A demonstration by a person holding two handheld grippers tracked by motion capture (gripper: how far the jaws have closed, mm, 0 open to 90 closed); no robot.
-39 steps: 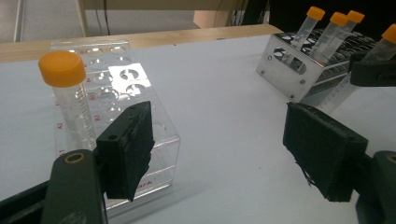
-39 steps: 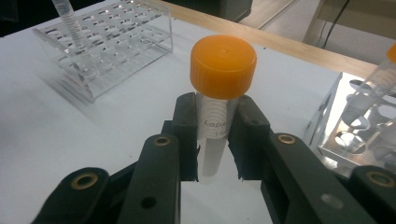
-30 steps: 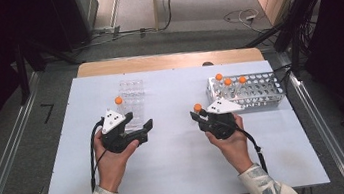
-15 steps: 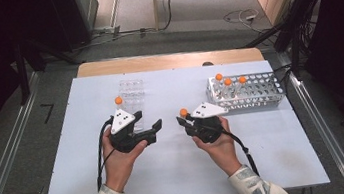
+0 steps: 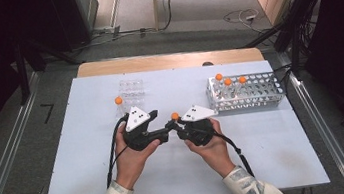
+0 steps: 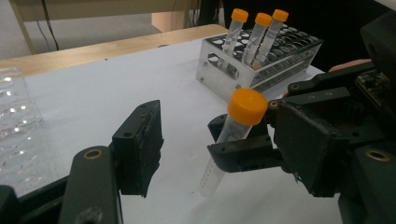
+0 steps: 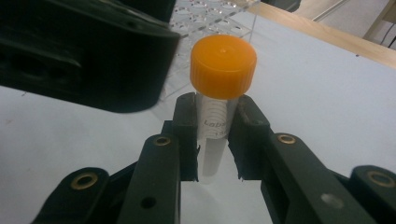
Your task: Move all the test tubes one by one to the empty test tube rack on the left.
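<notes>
Tube [image 7: 215, 135], clear plastic with an orange cap [image 7: 223, 66], stood near mid-table, clamped just under the cap by the right gripper [image 5: 172, 125]. It looked light, stiff and smooth, likely to slip or tilt if pinched low, so the ribbed cap or the neck seemed the best hold. The left gripper [image 6: 196, 140] had just been closing, its jaws partly apart with the tube between them but untouched. Its view showed the tube leaning; the high view showed the rack [image 5: 246, 98] far right and a clear tray [image 5: 131, 88] far left.
</notes>
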